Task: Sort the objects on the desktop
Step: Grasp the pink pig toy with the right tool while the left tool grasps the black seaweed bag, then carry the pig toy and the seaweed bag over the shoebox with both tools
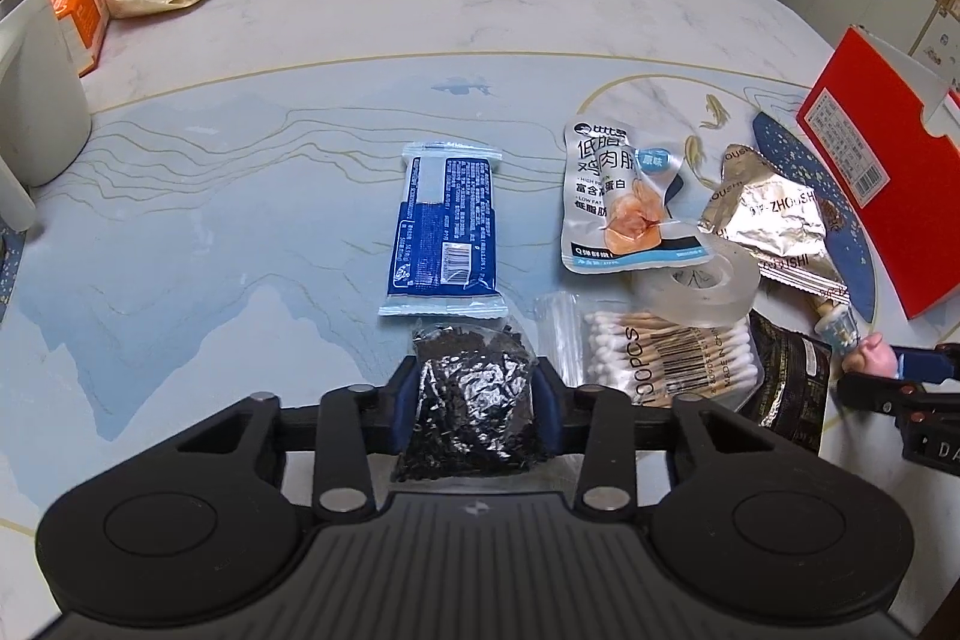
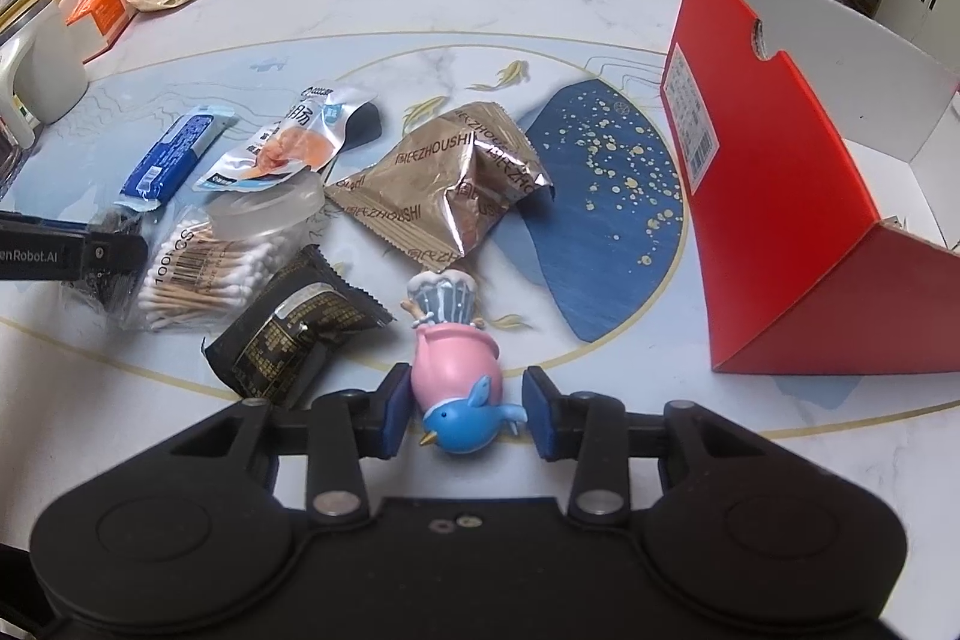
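Crinkly clear packet (image 1: 471, 400) of black bits (glossy), between left fingers (image 1: 543, 394)

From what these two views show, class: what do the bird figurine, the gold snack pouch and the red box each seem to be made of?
Bird figurine: probably hard plastic or resin, smooth and painted, with soft highlights on the pink and blue.
Gold snack pouch: metallised foil film, judging by sharp creases and mirror-like glints.
Red box: printed cardboard, with a matte red outside, plain white inside and folded edges.
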